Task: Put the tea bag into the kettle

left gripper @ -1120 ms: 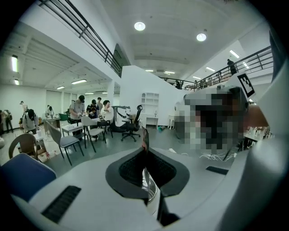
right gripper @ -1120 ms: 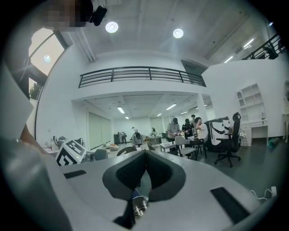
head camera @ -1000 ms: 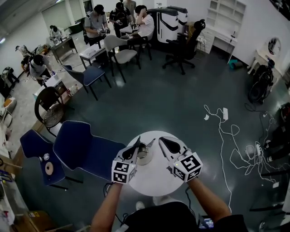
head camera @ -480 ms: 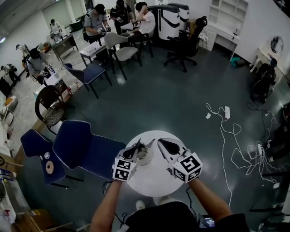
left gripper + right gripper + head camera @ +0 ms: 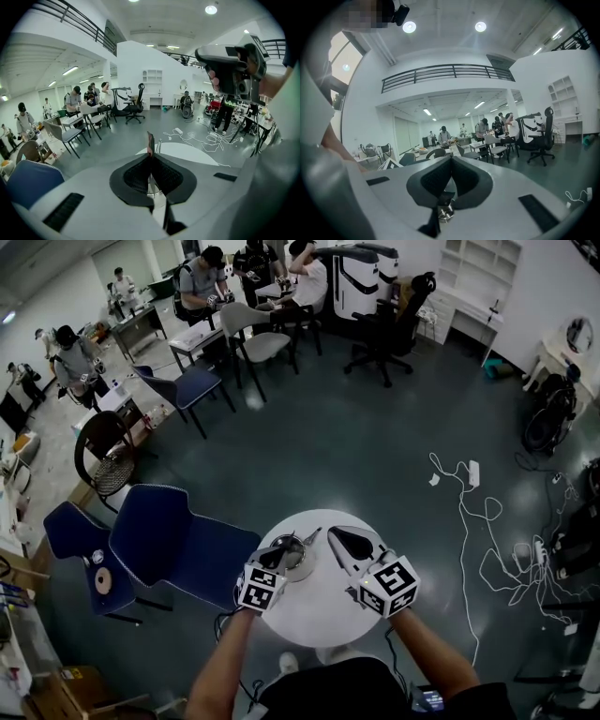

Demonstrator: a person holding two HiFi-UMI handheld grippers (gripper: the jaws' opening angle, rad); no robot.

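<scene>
Left gripper view shows the left gripper [image 5: 150, 158] pinched tight on the tea bag [image 5: 150, 141], a thin dark sliver that sticks up at 12 o'clock from the closed tips. In the head view this gripper hangs just over the kettle [image 5: 298, 561], which stands toward 10 o'clock on the round white table [image 5: 319, 612]. The right gripper [image 5: 451, 160], at the table's 3 o'clock, has its jaws pressed together on nothing.

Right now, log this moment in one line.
left gripper shut on tea bag | by kettle on round table | right gripper shut, empty | tea bag not yet in kettle
</scene>
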